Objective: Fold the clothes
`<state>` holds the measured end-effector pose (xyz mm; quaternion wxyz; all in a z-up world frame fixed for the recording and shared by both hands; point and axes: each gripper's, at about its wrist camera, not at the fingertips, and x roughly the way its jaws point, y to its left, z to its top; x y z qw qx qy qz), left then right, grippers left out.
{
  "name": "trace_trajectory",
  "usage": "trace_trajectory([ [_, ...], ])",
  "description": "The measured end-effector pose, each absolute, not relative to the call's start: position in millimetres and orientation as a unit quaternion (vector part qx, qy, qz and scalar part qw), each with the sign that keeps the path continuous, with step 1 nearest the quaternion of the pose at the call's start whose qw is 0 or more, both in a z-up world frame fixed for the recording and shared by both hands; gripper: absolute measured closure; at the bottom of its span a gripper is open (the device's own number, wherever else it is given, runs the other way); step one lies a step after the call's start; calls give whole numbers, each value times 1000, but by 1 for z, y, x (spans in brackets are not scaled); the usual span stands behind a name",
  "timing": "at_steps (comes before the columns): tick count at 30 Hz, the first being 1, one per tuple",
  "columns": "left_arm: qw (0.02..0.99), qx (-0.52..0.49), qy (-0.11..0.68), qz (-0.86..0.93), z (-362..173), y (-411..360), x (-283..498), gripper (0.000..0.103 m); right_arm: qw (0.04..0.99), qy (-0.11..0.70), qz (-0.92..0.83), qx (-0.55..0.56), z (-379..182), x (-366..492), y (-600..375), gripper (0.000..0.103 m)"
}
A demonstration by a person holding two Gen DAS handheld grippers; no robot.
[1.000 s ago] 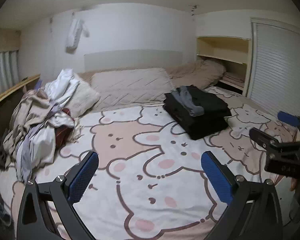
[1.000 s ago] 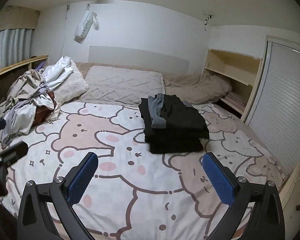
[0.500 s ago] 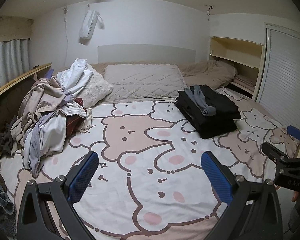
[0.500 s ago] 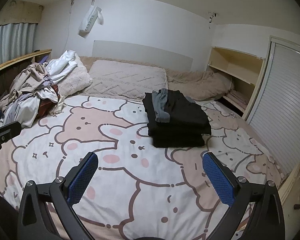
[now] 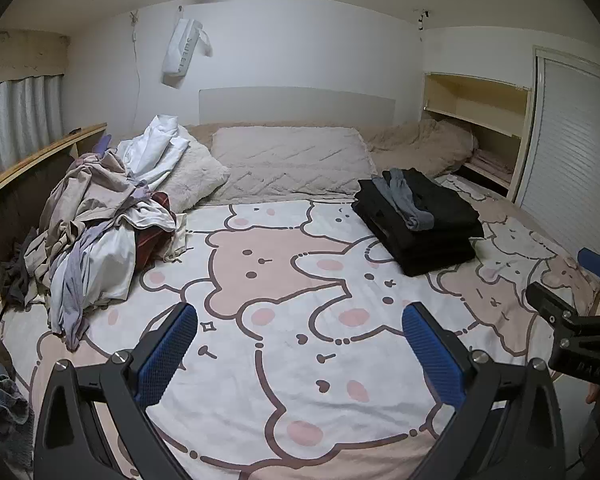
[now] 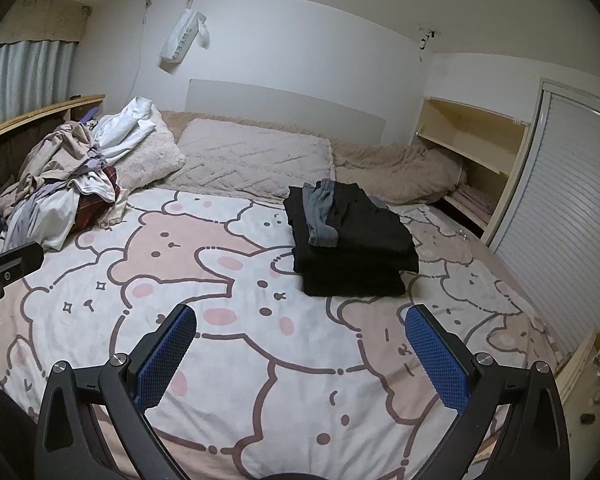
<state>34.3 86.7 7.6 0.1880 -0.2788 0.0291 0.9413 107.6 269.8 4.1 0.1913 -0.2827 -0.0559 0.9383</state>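
A heap of unfolded clothes (image 5: 96, 220) (image 6: 60, 184), white, beige and lilac with a dark red piece, lies at the bed's left side. A stack of folded black clothes (image 5: 420, 228) (image 6: 352, 240) with a grey garment on top sits right of centre. My left gripper (image 5: 300, 344) hangs open over the near part of the bear-print blanket (image 5: 284, 280), holding nothing. My right gripper (image 6: 300, 348) is open too, above the same blanket (image 6: 228, 292), well short of the black stack. Each gripper shows at the edge of the other's view.
Pale quilted pillows (image 5: 288, 160) and a beige duvet (image 6: 396, 172) line the headboard. A wooden ledge (image 5: 28, 160) runs along the left, with a built-in shelf (image 6: 472, 140) and slatted door (image 6: 560, 220) on the right. A white bag (image 5: 180, 52) hangs on the wall.
Both views have pulled back and turned a little left, so the black stack looks smaller and the clothes heap has shifted toward the middle. Both grippers stayed open and empty.
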Motion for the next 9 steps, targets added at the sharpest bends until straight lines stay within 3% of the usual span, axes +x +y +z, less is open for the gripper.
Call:
trace_trajectory([
  [9,192,-280,35,940,5,90,37,0,189,-57,936,-293,-2,105,270,0],
])
